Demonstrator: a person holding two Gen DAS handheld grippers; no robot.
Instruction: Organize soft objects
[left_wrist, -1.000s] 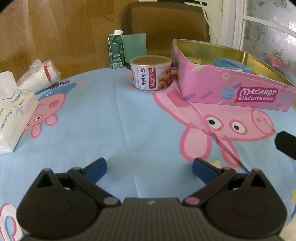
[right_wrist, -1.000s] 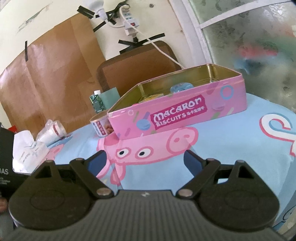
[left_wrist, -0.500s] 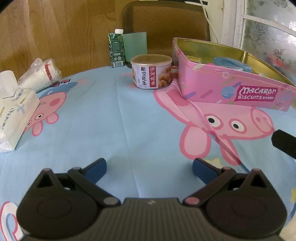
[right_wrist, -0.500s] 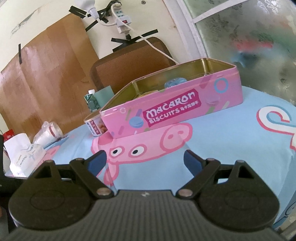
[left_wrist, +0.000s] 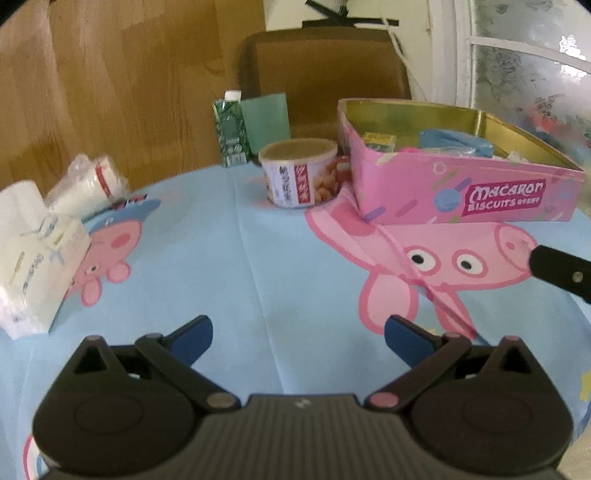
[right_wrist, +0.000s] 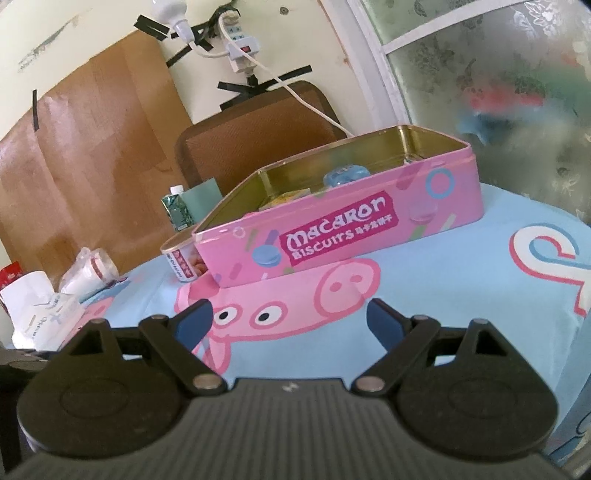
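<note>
A pink Macaron Biscuits tin (left_wrist: 461, 195) (right_wrist: 343, 236) stands open on the blue cartoon tablecloth, with a blue soft packet (left_wrist: 454, 142) (right_wrist: 345, 175) and a yellow item (left_wrist: 378, 140) inside. A white tissue pack (left_wrist: 33, 258) (right_wrist: 44, 314) and a clear bag of white items (left_wrist: 88, 184) (right_wrist: 88, 271) lie at the left. My left gripper (left_wrist: 297, 332) is open and empty above the cloth. My right gripper (right_wrist: 290, 319) is open and empty in front of the tin; part of it shows at the left wrist view's right edge (left_wrist: 561, 271).
A peanut can (left_wrist: 299, 177) (right_wrist: 181, 258) stands left of the tin. A green drink carton (left_wrist: 231, 133) (right_wrist: 177, 208) and a green card (left_wrist: 266, 120) stand behind it. A brown chair back (left_wrist: 325, 77) (right_wrist: 255, 129) is beyond the table. A window is at the right.
Both grippers have drifted slightly, so the tin sits a little differently in each view. Both stay open and empty. Nothing on the table has moved.
</note>
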